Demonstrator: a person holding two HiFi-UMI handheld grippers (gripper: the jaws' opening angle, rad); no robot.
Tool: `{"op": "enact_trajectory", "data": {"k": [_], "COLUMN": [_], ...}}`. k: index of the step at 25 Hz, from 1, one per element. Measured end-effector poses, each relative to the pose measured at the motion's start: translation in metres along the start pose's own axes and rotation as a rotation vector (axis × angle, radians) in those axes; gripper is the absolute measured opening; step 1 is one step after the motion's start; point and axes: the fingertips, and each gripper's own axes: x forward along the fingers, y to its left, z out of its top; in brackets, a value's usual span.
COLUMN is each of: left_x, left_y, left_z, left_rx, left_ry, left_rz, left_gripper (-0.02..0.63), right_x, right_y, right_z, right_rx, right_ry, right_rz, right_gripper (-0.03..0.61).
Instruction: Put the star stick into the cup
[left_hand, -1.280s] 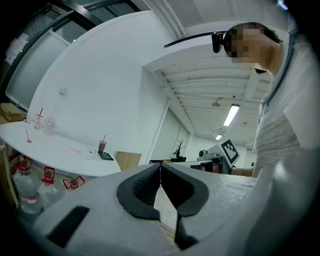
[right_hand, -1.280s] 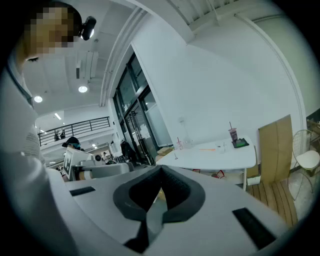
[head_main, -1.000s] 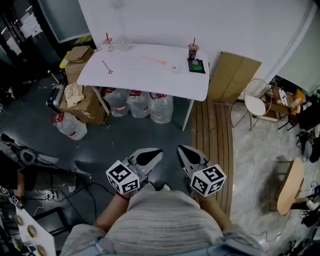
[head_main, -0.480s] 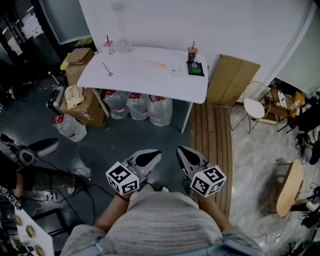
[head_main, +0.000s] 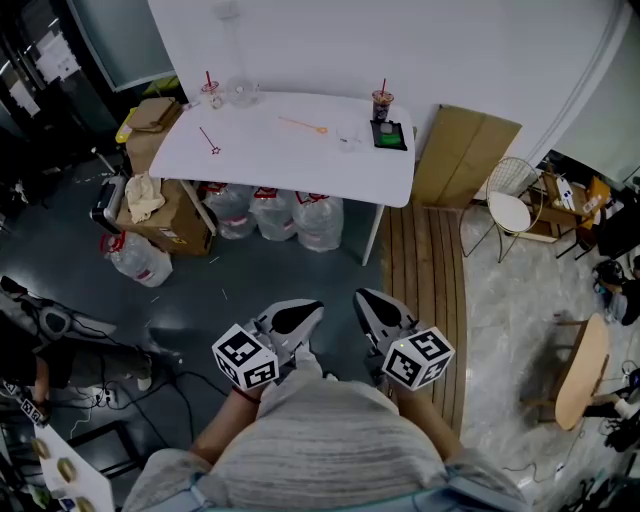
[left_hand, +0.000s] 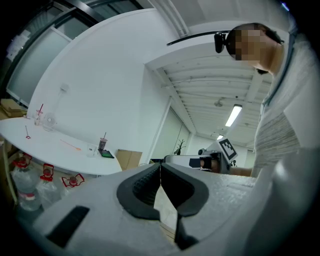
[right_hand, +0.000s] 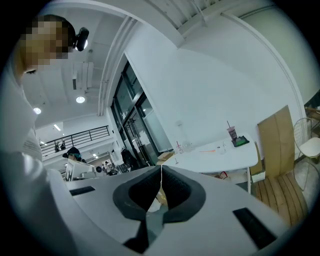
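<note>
Left gripper (head_main: 300, 315) and right gripper (head_main: 372, 305): jaws closed, empty. Star stick (head_main: 209, 139), tiny and faint, lies on the white desk (head_main: 290, 160), far ahead of the jaws; dark floor (head_main: 250, 270) between.

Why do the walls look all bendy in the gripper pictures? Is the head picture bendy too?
Left gripper view: the wide lens bends the wall and ceiling, the corners go black, and the ceiling lamp glares. Right gripper view: same bending and black corners. Head view: less bent, the white table bright, the floor around it dim.
</note>
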Motion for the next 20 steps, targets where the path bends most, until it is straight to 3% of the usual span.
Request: {"op": "enact_trajectory", "data": {"k": [20], "left_x": [0.051], "left_y": [0.200], "left_z": [0.071], "left_rx": [0.001], "left_ry": [-0.022], "left_rz": [-0.038], "left_gripper": [0.015], "right_x": [0.177], "right_y": [-0.074], "right_z": [0.057], "right_rx": [0.002], "right_ry": [-0.003], "right_rz": [-0.051], "right_gripper": [0.009]}}
